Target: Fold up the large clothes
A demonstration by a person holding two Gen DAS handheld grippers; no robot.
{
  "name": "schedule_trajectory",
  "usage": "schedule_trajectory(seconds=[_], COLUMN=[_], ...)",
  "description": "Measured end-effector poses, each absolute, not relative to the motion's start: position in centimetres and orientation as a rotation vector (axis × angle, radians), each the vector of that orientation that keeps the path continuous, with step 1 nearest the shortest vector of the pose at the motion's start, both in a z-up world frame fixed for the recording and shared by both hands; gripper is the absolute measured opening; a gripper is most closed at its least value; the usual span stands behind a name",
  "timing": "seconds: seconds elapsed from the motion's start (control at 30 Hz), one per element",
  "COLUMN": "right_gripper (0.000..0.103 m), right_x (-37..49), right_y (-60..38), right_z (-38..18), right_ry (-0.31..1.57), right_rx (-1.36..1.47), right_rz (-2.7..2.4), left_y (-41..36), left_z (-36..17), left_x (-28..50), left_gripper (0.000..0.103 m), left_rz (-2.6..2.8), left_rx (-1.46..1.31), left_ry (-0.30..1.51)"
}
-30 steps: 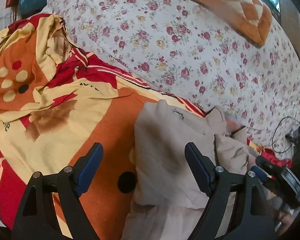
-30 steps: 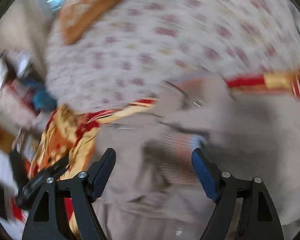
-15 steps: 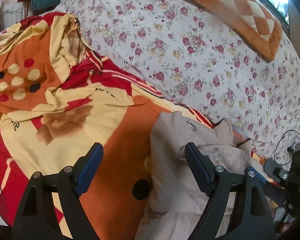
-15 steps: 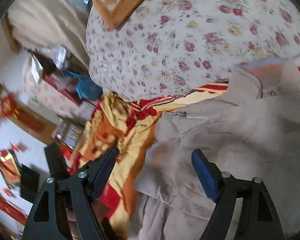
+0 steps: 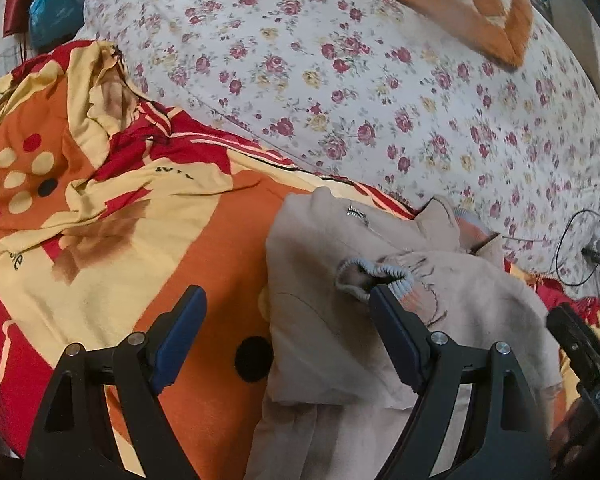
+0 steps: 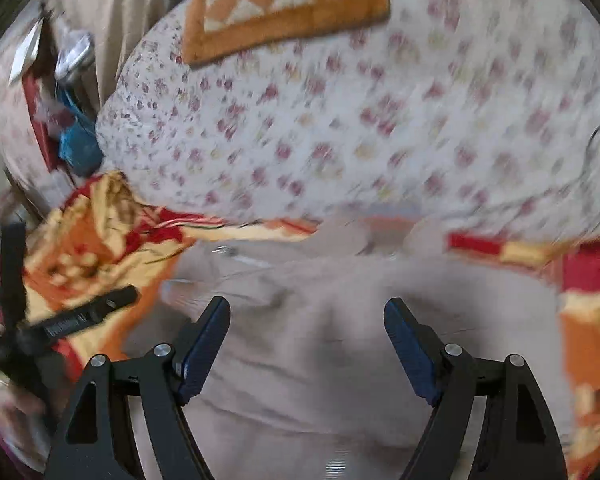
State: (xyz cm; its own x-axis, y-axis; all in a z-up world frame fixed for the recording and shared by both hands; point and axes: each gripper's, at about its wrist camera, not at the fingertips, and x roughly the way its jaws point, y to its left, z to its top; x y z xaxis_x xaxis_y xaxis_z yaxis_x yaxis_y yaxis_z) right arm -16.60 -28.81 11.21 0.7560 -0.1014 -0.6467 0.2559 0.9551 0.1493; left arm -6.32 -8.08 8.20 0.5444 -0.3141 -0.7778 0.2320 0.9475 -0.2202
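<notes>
A beige zip jacket [image 5: 332, 320] lies partly folded on an orange, red and yellow bedsheet [image 5: 140, 248]. One sleeve lies across its front, the ribbed cuff [image 5: 374, 274] just beyond my left gripper's right finger. My left gripper [image 5: 288, 312] hovers open over the jacket's left edge, nothing between its fingers. In the blurred right wrist view the same jacket [image 6: 320, 344] fills the foreground. My right gripper [image 6: 306, 320] stands open above it, holding nothing. The left gripper's black frame [image 6: 84, 316] shows at the left of that view.
A rolled floral quilt [image 5: 360, 92] lies behind the jacket with an orange checked cushion [image 5: 452, 4] on top. A black cable [image 5: 580, 248] and device sit at the right. Blue and red bags [image 5: 52, 8] lie at the far left.
A sleeve with its ribbed cuff now lies across the jacket's front. The right gripper has risen and rolled, its view swinging back level. The left gripper has hardly moved.
</notes>
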Motion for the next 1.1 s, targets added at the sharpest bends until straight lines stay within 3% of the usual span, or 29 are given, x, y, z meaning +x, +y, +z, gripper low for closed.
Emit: schedule_trajectory(seconds=[0.3, 0.77, 1.0, 1.07, 1.1], right_gripper=[0.082, 0.082, 0.082, 0.082, 0.082], right_x=[-21.7, -24.6, -28.8, -29.9, -30.5], right_y=[-28.9, -34.0, -40.8, -42.4, -43.2], right_z=[11.4, 10.2, 9.9, 9.8, 9.8], right_ry=[0.542, 0.662, 0.691, 0.694, 0.692], right_rx=[0.089, 0.195, 0.386, 0.419, 0.442], right_rz=[-0.366, -0.4, -0.484, -0.517, -0.543], left_y=[-8.7, -11.4, -16.1, -16.8, -17.1], left_z=[7.8, 8.4, 6.1, 5.6, 5.7], left_x=[-7.0, -8.4, -8.2, -7.8, -7.6], left_gripper=[0.084, 0.084, 0.084, 0.078, 0.052], left_rz=[-0.333, -0.491, -0.453, -0.47, -0.479], left_rx=[-0.067, -0.092, 0.101, 0.088, 0.075], left_ry=[0.942, 0.964, 1.042, 1.046, 1.04])
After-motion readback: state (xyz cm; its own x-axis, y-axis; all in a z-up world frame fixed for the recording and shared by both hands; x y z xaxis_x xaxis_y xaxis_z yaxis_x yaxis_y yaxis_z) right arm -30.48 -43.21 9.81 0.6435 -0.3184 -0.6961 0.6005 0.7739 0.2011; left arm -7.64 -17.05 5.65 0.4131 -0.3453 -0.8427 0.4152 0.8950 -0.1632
